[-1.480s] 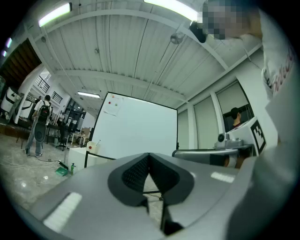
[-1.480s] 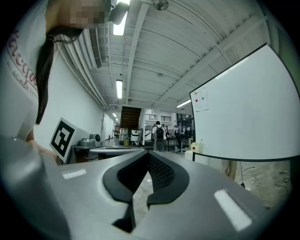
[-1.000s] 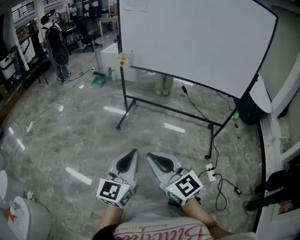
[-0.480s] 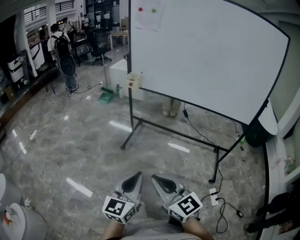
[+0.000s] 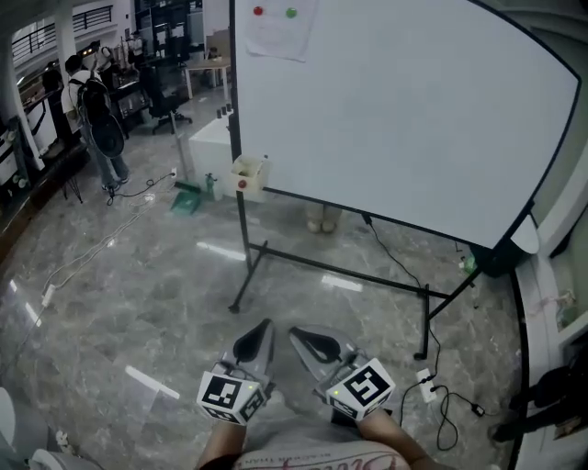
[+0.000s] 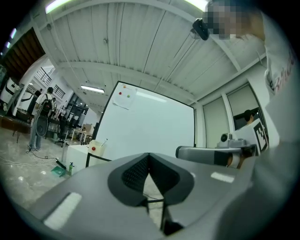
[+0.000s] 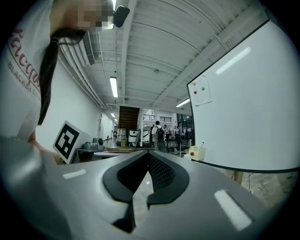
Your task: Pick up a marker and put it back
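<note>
Although the far left of the hall is dim, a person with a backpack (image 5: 90, 101) can be seen there, too small for details. To the right, a small cream box (image 5: 246, 174) hangs on the left post of the whiteboard (image 5: 395, 110). The marker (image 5: 265, 160) stands in it, with only its thin top showing. The paper sheet (image 5: 276, 27) at the board's top is cut off, and its writing cannot be read. The print on the shirt (image 5: 312, 456) is cut off too. The left gripper (image 5: 265, 323) has its jaws together with nothing between them. The right gripper (image 5: 294, 331) is likewise closed and empty. Both are well apart from the box.
</note>
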